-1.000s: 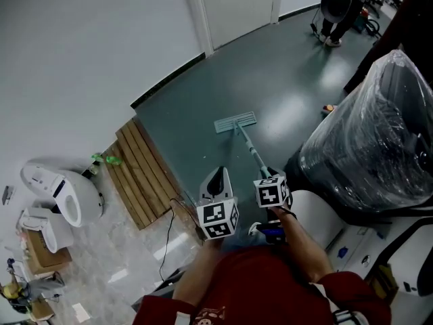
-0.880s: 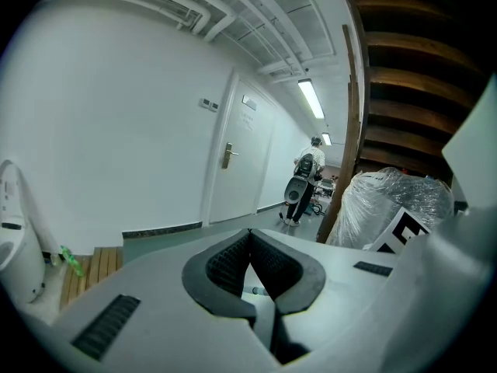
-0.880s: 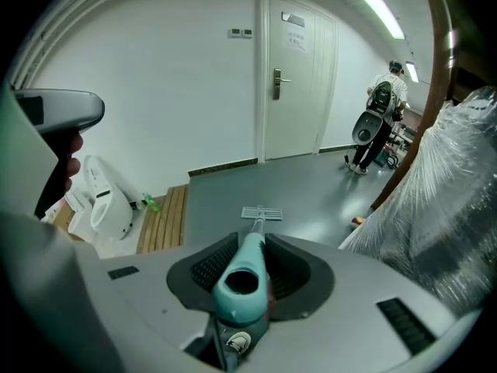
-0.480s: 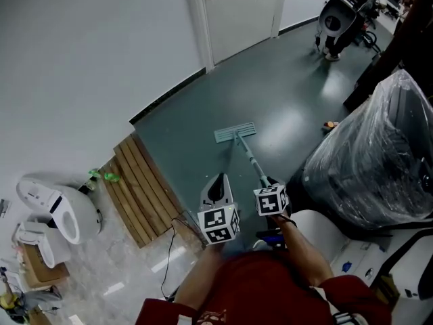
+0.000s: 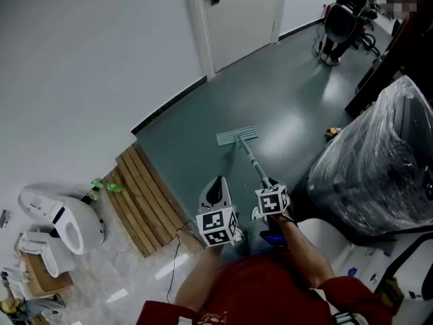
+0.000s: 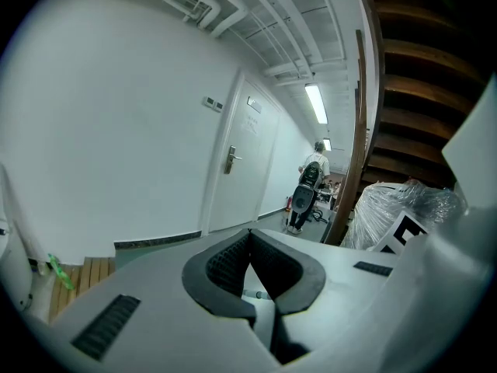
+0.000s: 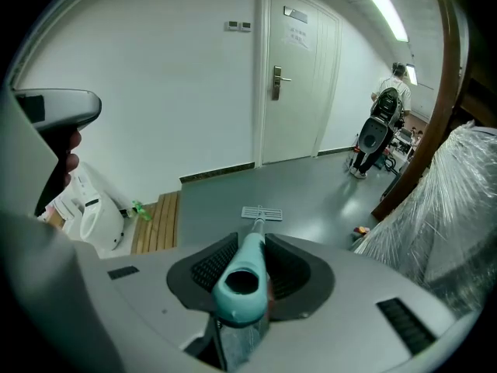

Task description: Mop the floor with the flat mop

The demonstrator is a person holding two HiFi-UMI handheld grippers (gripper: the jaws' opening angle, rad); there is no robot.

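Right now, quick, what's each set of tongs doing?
Left tongs: closed, nothing between them.
Right tongs: closed on the teal mop handle.

The mop head lies on the floor right of planks.
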